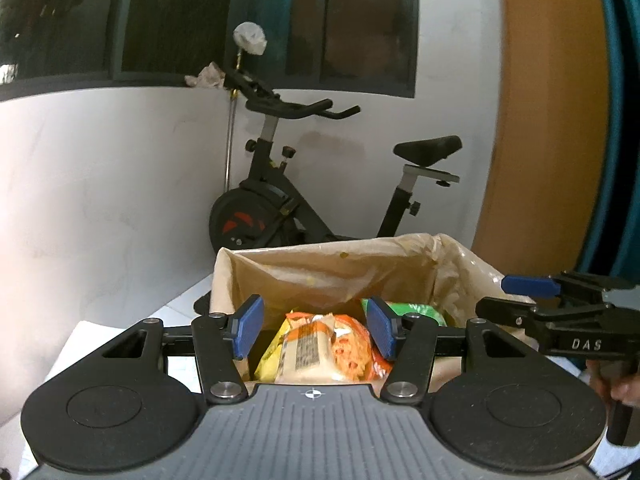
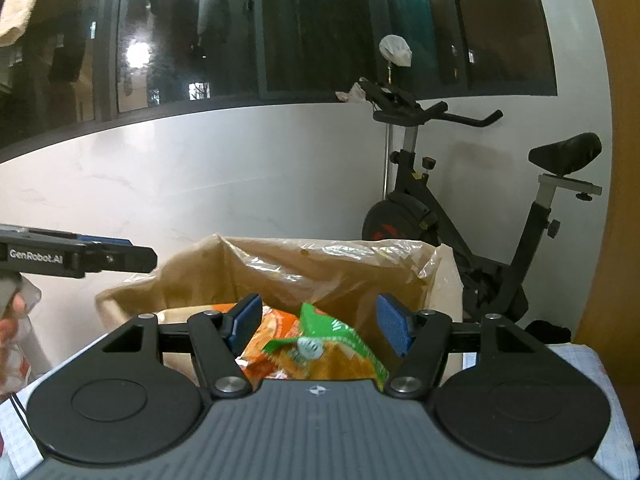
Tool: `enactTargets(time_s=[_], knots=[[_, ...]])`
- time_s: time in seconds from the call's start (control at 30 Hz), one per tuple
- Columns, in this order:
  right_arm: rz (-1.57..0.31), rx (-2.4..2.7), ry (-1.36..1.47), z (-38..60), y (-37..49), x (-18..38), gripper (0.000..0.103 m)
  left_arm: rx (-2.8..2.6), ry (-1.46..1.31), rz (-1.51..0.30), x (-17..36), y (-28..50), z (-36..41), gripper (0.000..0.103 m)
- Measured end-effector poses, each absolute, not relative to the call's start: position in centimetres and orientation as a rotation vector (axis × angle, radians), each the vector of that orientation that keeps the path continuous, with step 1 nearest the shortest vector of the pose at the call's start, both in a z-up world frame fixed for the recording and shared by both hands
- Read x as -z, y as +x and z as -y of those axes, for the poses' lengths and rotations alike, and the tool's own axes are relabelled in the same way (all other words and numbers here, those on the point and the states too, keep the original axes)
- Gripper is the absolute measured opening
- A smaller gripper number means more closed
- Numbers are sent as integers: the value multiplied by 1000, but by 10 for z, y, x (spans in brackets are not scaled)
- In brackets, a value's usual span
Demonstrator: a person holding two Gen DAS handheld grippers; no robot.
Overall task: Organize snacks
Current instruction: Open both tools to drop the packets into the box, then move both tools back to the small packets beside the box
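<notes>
Lining the open box (image 1: 460, 276) is a crumpled clear plastic bag (image 2: 192, 264); inside lie an orange noodle packet (image 1: 332, 348) and a green snack packet (image 2: 340, 336), side by side, long axes running away from the cameras. Left gripper (image 1: 316, 330) and right gripper (image 2: 320, 326) hover above, jaws apart, holding nothing.

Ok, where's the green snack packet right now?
The green snack packet lies inside the plastic-lined box, partly on top of the orange packets. In the right wrist view it sits low and central; in the left wrist view, right of centre.
</notes>
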State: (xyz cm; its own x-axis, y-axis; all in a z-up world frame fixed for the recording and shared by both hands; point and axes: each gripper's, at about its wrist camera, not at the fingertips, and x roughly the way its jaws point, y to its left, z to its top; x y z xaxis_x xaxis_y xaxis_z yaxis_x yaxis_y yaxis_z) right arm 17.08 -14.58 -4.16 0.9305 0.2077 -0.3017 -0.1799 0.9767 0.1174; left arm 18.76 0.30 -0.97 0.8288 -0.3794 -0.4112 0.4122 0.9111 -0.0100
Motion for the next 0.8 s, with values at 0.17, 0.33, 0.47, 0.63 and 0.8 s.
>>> enactTargets(time_s=[0.17,0.33,0.47,0.63,0.8], knots=[[-305,-207,86,144,149,48,67,412,86,-410,14,168,-18,59],[-296,-201,93,141,134,54,67,390,70,-418,25,154,-32,59],[-294,-203,90,137,123,61,67,367,49,-447,38,147,-43,59],[-266,-195,61,130,112,66,67,338,20,-489,53,141,-56,59],[-270,-214,42,122,102,73,67,326,5,-521,66,137,-63,59]])
